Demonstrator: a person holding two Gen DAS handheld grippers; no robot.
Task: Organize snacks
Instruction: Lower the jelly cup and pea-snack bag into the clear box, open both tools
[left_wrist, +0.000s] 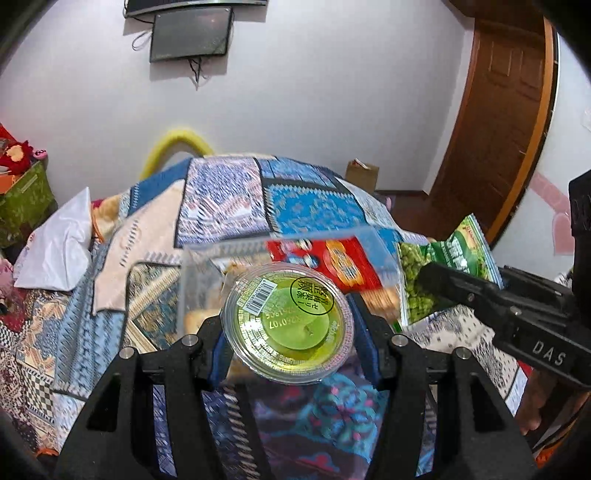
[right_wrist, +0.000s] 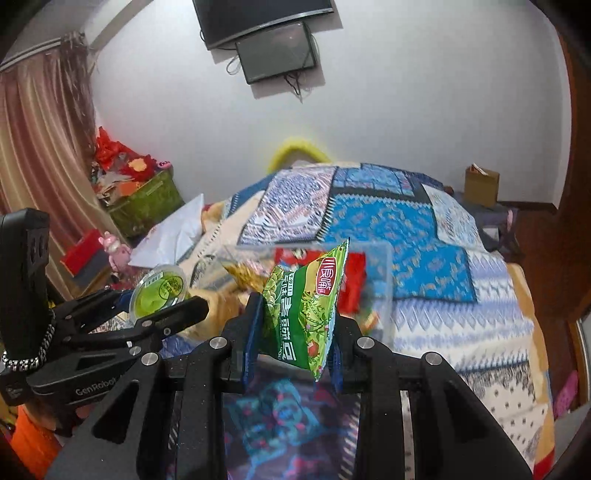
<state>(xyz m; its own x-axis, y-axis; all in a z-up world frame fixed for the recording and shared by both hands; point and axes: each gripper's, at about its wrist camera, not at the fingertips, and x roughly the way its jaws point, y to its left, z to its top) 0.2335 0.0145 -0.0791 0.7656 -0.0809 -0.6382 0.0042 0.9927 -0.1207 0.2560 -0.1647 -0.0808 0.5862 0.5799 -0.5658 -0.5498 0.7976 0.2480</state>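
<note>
left claw (left_wrist: 286, 325): clamped on the jelly cup (left_wrist: 286, 319), held flat, lid up, near the bin (left_wrist: 199, 280), probably for a level drop-in.
right claw (right_wrist: 297, 325): pinching the pea bag (right_wrist: 306, 314) upright, just short of the bin, which looks half full.

Lighting even, moderately bright; white wall (left_wrist: 332, 110) evenly lit, shadows soft. Strong fisheye curvature with dark vignette at all 4 corners. Lower centre of both frames blurred; clear box (right_wrist: 384, 288) smeared.
</note>
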